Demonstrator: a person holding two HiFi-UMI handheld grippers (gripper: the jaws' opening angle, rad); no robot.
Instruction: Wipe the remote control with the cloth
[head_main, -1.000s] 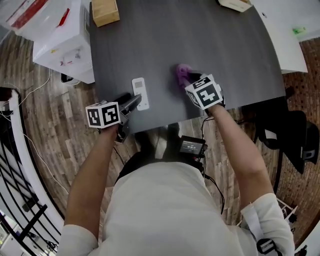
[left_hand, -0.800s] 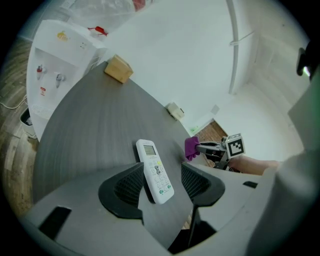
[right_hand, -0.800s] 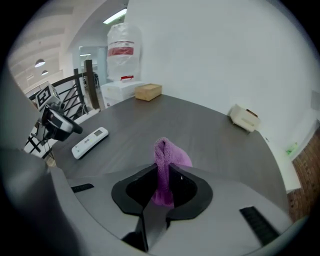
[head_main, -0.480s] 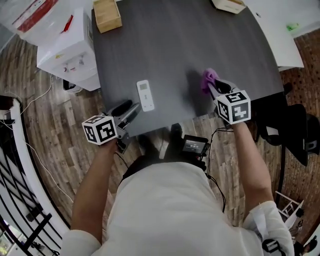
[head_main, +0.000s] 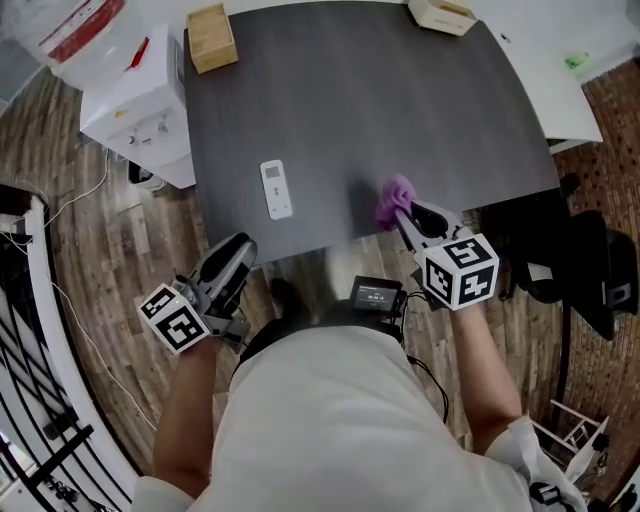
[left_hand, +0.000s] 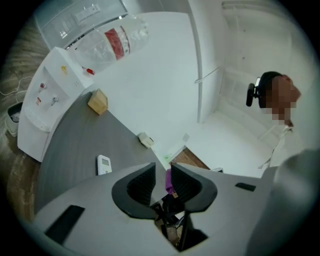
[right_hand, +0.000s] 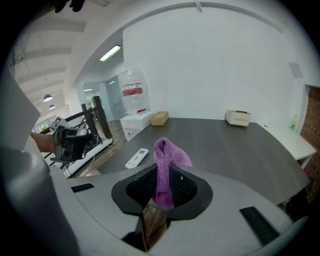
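The white remote control (head_main: 276, 188) lies flat on the dark grey table (head_main: 400, 90), near its front edge; it also shows in the left gripper view (left_hand: 103, 164) and the right gripper view (right_hand: 136, 158). My left gripper (head_main: 238, 250) hangs off the table's front edge, below and left of the remote. Its jaws have just been closing; a narrow gap stays between them with nothing in it (left_hand: 162, 175). My right gripper (head_main: 405, 216) is shut on the purple cloth (head_main: 395, 201), which sticks up between the pads (right_hand: 165, 160) over the table's front right.
A wooden box (head_main: 211, 38) and a beige box (head_main: 440, 14) sit at the table's far edge. A white water dispenser (head_main: 135, 110) stands left of the table. A black chair (head_main: 580, 270) is at the right, and a black device (head_main: 376, 294) hangs at the person's waist.
Both grippers have drawn back toward the person and risen. The left one left the remote's side and now hangs off the table edge, with its jaws narrower. The cloth stayed in the right gripper.
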